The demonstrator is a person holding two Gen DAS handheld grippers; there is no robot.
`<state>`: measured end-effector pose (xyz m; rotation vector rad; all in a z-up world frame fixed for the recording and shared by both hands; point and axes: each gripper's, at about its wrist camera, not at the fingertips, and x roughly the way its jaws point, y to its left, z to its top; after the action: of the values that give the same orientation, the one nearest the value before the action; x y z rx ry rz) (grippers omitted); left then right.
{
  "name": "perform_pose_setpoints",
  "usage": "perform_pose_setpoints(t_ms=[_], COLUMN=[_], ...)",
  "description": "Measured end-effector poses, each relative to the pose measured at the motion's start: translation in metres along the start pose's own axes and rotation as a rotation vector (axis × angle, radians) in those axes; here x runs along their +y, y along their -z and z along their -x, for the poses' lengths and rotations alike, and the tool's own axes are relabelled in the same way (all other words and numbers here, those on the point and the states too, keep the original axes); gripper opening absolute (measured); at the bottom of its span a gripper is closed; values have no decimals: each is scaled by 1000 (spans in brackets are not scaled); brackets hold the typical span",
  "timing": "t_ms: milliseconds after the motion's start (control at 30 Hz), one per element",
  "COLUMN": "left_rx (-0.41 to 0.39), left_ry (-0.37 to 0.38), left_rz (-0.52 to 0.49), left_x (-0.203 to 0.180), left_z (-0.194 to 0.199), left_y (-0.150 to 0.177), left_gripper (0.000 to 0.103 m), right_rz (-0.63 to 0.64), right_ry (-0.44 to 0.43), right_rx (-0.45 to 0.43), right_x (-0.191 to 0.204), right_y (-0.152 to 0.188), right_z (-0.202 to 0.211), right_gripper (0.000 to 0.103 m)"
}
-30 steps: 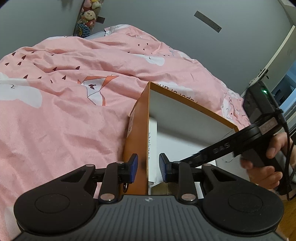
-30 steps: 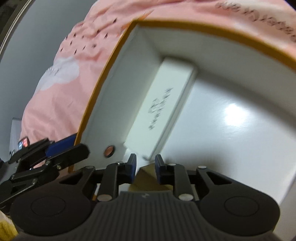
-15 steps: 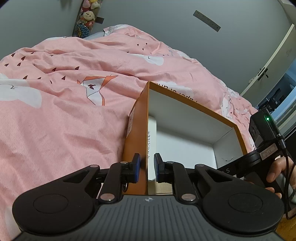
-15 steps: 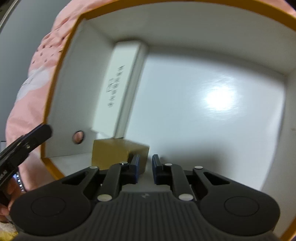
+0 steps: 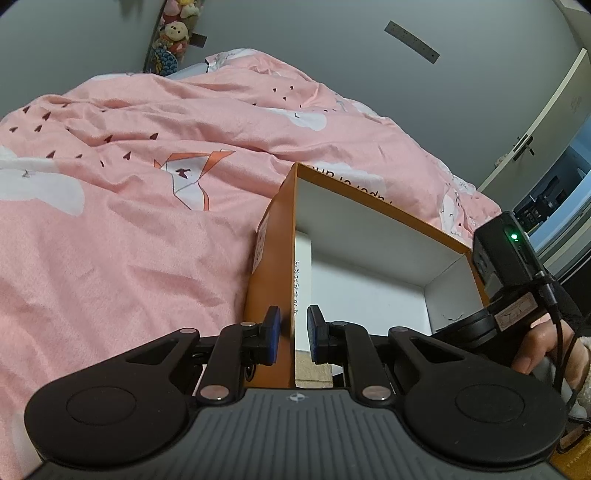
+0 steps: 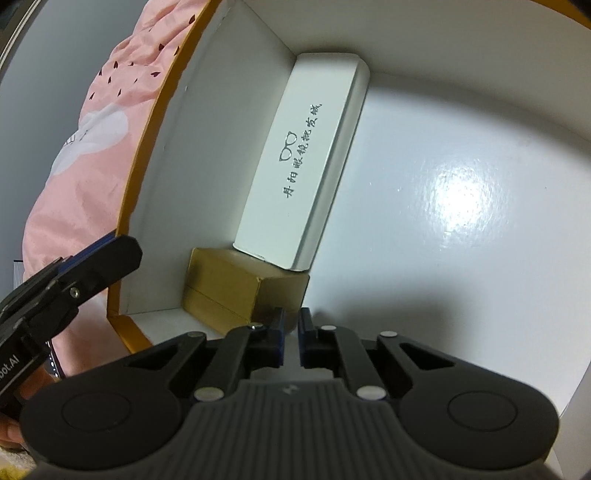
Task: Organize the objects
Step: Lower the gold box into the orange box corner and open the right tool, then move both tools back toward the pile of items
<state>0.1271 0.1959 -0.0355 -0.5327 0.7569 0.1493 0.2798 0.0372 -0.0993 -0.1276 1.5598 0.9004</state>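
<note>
An orange box [image 5: 269,266] with a white inside sits on the bed. A long white glasses box [image 6: 303,158] lies in it along the left wall, its near end resting on a small brown carton [image 6: 229,284] in the near left corner. My left gripper [image 5: 294,334] is shut on the orange box's left wall, one pad outside and one inside; its fingers [image 6: 99,264] show at the rim in the right wrist view. My right gripper [image 6: 291,332] is shut and holds nothing, hovering inside the box just right of the brown carton. A hand [image 5: 535,347] holds its handle.
A rumpled pink duvet [image 5: 129,221] surrounds the box on the left and behind it. Behind the bed is a grey wall, with plush toys [image 5: 173,29] hanging on it. White wardrobe doors [image 5: 535,129] stand at the right. The box floor [image 6: 461,240] to the right is bare.
My left jaws closed onto the box wall. The right gripper drew back out of the box's middle toward the near right, sank a little, and its jaws closed; the brown carton now lies free before them.
</note>
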Motion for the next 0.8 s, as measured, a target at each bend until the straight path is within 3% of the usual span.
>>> perform_pose_setpoints(t_ms=[100, 267, 400, 567, 700, 800], left_rx=[-31, -147, -199, -171, -113, -74], left_ry=[-32, -86, -75, -10, 50, 33], left_rz=[-20, -86, -157, -233, -262, -272], left_x=[-7, -27, -49, -70, -77, -77], left_z=[9, 39, 62, 77, 81, 81], left_y=[0, 6, 14, 34, 55, 72], left_gripper=[17, 17, 17, 18, 18, 18], right_rz=[14, 113, 155, 181, 141, 123], right_ry=[24, 94, 124, 153, 169, 213], right_rx=[-52, -248, -406, -546, -607, -639], right_x=[3, 23, 36, 47, 41, 36], right_y=[9, 38, 68, 123, 169, 205], right_z=[16, 59, 93, 114, 114, 106], right_gripper=[10, 11, 26, 34, 40, 40])
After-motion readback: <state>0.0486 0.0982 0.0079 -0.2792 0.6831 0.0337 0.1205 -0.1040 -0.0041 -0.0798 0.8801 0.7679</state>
